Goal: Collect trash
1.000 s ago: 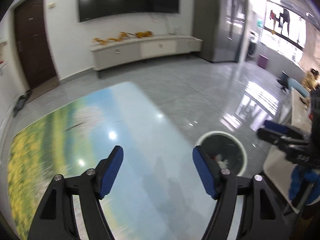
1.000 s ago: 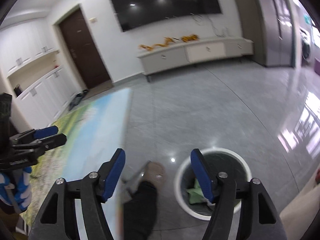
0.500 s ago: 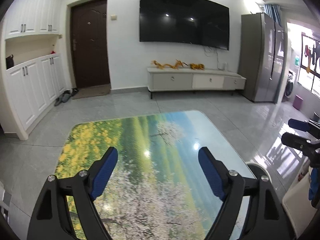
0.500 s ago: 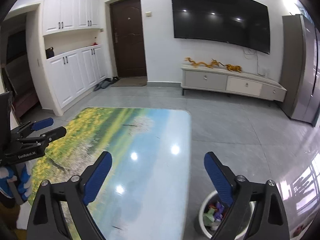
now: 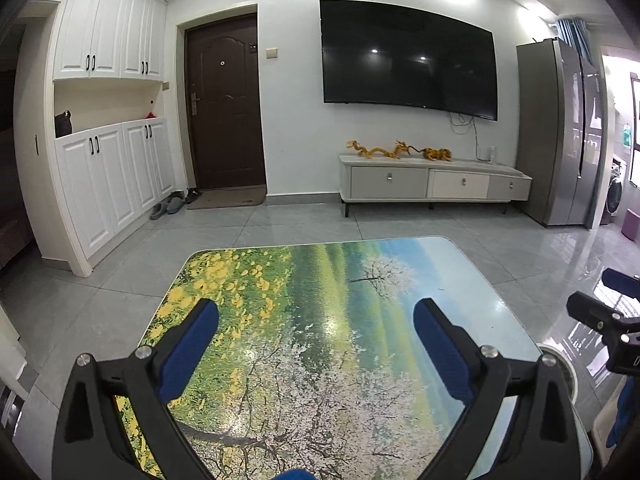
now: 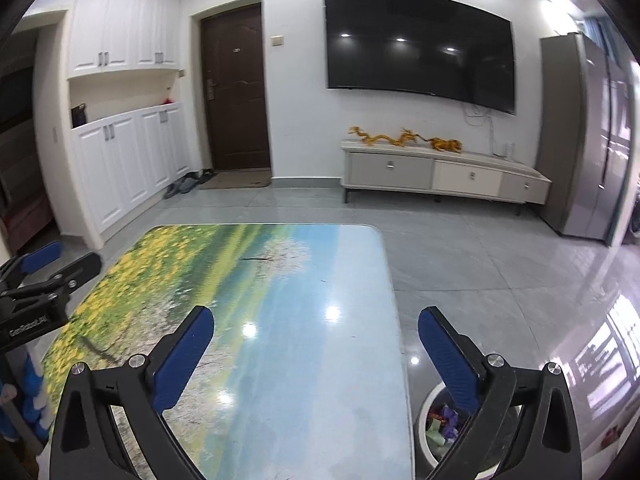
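Observation:
My left gripper [image 5: 316,320] is open and empty above the table [image 5: 320,280], which has a glossy landscape print of yellow flowers and blossom trees. My right gripper [image 6: 316,328] is open and empty over the table's right edge [image 6: 394,320]. A white round trash bin [image 6: 436,432] stands on the floor right of the table, with coloured scraps [image 6: 444,420] inside; its rim also shows in the left wrist view [image 5: 560,364]. The right gripper appears at the right edge of the left wrist view [image 5: 600,312]. The left gripper appears at the left of the right wrist view [image 6: 48,272]. No trash shows on the tabletop.
A TV cabinet [image 5: 432,182] with golden dragon figures stands under a wall TV [image 5: 408,64]. A dark door [image 5: 224,108], white cupboards [image 5: 108,184] and slippers [image 5: 168,206] are at the left. A grey fridge [image 5: 560,132] is at the right. The floor is glossy grey tile.
Both grippers have swung up from the bin and floor and now face level across the table toward the TV wall. Both stay open and empty.

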### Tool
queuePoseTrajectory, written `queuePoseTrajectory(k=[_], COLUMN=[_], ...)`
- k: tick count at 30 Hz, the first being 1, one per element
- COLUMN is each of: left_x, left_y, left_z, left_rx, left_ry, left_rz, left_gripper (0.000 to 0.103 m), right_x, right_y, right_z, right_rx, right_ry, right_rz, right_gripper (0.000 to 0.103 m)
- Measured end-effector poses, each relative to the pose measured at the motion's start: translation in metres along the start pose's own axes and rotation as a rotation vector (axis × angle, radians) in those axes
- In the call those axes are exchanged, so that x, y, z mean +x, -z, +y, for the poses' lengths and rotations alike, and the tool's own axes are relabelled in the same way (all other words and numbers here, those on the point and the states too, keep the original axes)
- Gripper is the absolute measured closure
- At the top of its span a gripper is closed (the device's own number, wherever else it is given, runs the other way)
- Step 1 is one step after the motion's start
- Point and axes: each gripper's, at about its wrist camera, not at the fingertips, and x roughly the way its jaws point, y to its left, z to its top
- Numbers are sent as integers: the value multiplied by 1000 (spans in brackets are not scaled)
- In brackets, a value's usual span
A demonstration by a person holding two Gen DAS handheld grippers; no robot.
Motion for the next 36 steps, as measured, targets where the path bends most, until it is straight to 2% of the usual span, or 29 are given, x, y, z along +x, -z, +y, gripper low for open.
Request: queuePoseTrajectory(k=[5,12,19,26,36], left_x=[11,39,57,58,35], left_y=[8,16,21,24,21], left_z=[-4,-12,-14,-8,-9], left_rx=[-24,-3,7,1,12], left_ry=[-23,-36,-43,-54,-64], left_rz=[-10,31,62,57,5], left_gripper=[2,2,2,2,1], right_x=[13,35,53,58,41], right_y=[3,12,19,24,20], right_z=[-14,-25,-30,-24,-16], right_rx=[41,57,67,53,33], right_ry=[50,80,66,63,65], right_rz=[-7,-9,29,51,17], right_gripper=[0,0,0,0,0])
